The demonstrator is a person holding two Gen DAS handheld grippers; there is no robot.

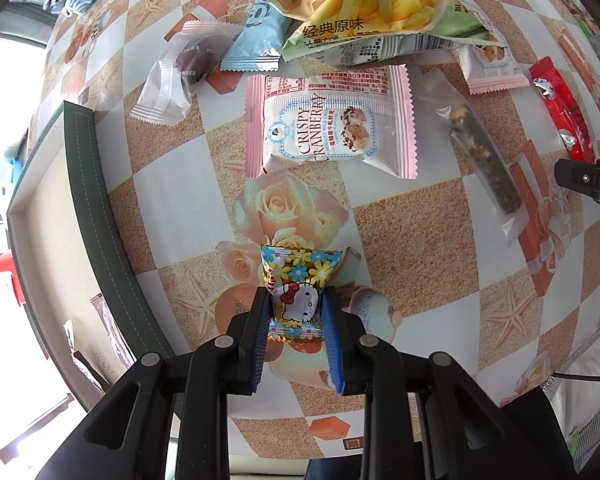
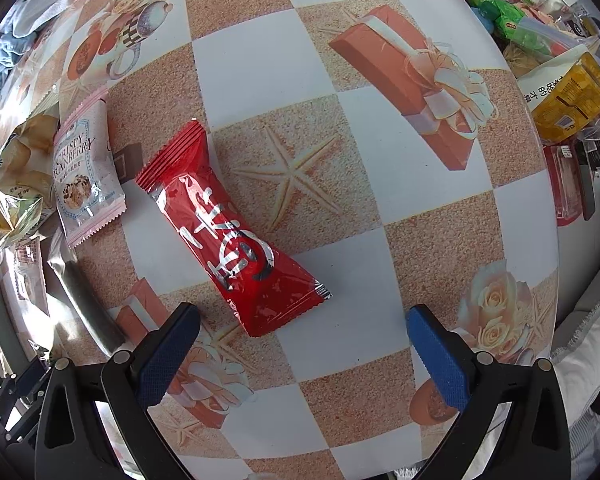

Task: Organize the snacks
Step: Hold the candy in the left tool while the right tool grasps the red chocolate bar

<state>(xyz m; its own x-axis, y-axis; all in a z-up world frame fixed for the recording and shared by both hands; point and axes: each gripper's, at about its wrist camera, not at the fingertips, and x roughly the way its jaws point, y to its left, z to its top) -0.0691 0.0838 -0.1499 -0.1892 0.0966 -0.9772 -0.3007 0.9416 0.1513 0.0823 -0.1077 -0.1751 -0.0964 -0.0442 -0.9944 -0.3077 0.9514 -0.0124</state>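
Observation:
My left gripper (image 1: 296, 308) is shut on a small Hello Kitty candy packet (image 1: 298, 292) with flowers, held just above the patterned tablecloth. Ahead lie a pink Crispy Cranberry packet (image 1: 328, 120), a chips bag (image 1: 372, 8), a light blue packet (image 1: 260, 32), a clear-wrapped dark snack (image 1: 180, 76) and a dark bar in clear wrap (image 1: 486, 160). My right gripper (image 2: 302, 316) is open above the table, with a red snack packet (image 2: 232, 232) lying just ahead between its fingers. The red packet also shows in the left wrist view (image 1: 562, 112).
A grey-rimmed box (image 1: 88, 184) stands at the left, with a few packets inside. Another Crispy Cranberry packet (image 2: 84, 168) and a chips bag (image 2: 16, 176) lie left of the right gripper. Green and yellow bags (image 2: 564, 96) crowd the table's far right edge.

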